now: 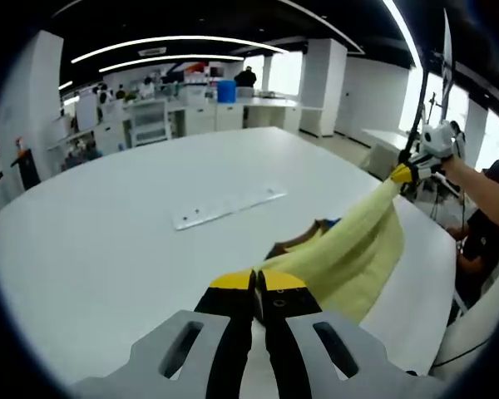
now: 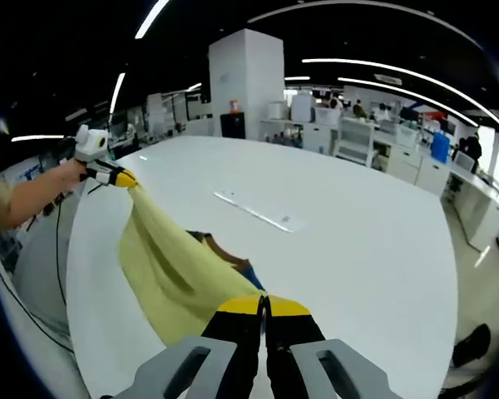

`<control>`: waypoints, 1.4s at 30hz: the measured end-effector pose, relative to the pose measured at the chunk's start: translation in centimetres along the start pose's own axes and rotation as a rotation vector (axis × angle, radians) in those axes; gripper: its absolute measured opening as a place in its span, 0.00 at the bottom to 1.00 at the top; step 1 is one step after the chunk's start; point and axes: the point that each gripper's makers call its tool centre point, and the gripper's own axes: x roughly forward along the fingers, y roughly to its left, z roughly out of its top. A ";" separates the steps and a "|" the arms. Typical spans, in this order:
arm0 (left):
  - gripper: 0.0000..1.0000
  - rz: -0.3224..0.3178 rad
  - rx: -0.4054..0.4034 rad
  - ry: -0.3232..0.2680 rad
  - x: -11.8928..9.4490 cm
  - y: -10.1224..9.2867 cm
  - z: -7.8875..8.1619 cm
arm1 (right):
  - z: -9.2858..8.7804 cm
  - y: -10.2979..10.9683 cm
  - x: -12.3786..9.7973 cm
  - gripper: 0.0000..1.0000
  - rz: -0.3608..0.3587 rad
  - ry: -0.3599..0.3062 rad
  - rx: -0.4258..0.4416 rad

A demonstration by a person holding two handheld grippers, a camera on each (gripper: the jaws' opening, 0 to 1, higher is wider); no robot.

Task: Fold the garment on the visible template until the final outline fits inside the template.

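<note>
Cloth, yellow, soft and light, sags between left claw and right claw, each pinched shut on an edge.

Both grippers' jaws closed, left and right

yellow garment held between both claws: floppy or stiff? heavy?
Likely floppy: the yellow garment sags in a curve between the left claw and the right claw. Probably light, since pinches at two ends hold it off the white table. It may drape and bunch when lowered.
</note>
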 end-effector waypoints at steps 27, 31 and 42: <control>0.00 0.041 -0.019 0.128 6.8 3.2 -3.9 | -3.5 -3.7 7.5 0.00 -0.021 0.107 0.075; 0.00 0.049 -0.015 0.151 7.5 3.5 -4.7 | -4.0 -4.4 8.5 0.00 -0.026 0.125 0.082; 0.00 0.071 -0.038 0.194 9.0 4.3 -6.8 | -5.4 -4.8 9.8 0.00 -0.034 0.174 0.041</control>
